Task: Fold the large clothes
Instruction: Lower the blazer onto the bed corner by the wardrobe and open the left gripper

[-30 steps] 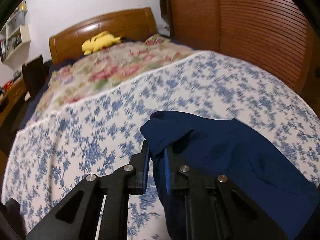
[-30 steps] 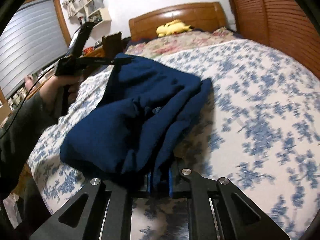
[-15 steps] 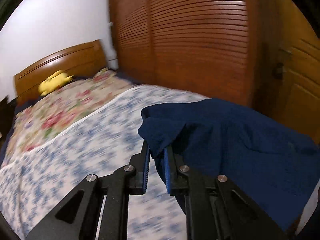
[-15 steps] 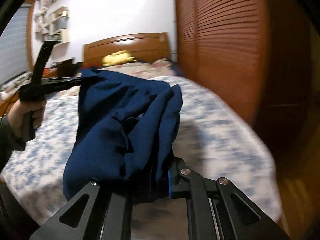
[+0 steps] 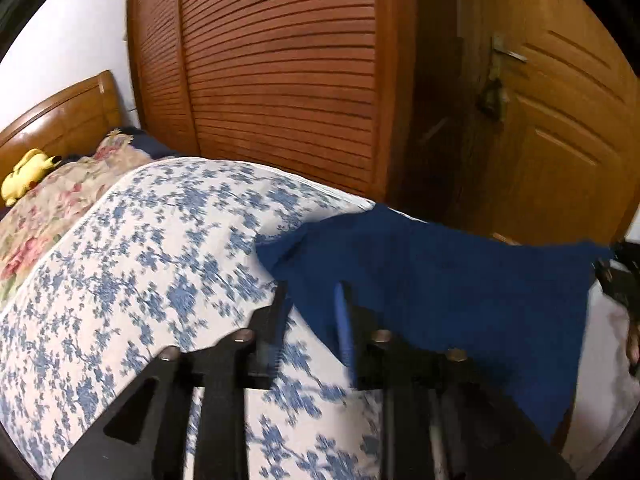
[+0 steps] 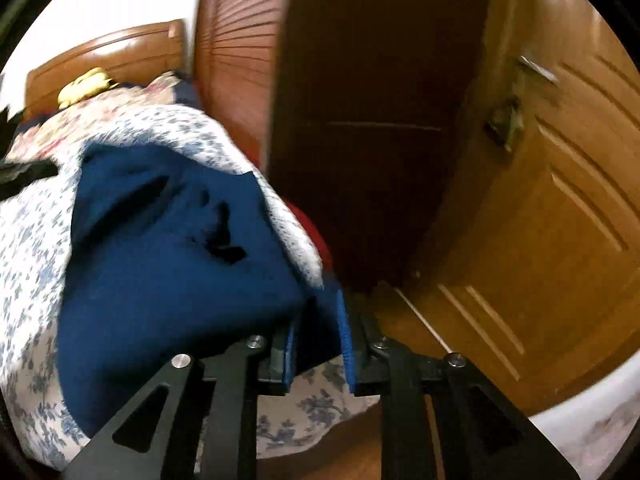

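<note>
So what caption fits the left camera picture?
Left gripper opening over the blue garment laid at the bed corner.

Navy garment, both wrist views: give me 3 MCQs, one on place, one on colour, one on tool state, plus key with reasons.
1. Where does the navy garment lie?
A. at the corner of the blue-flowered bedspread nearest the door
B. against the headboard
C. on the floor

2. What colour is the plush toy by the headboard?
A. red
B. yellow
C. green

3. How does the left tool stand?
A. clamped flat on cloth
B. out of view
C. jaws parted, just opened, cloth lying between them

Key: A, the cloth drapes the bed corner with the door right behind it; B, the toy is plainly yellow; C, a gap shows between the pads, with cloth loose in it.
</note>
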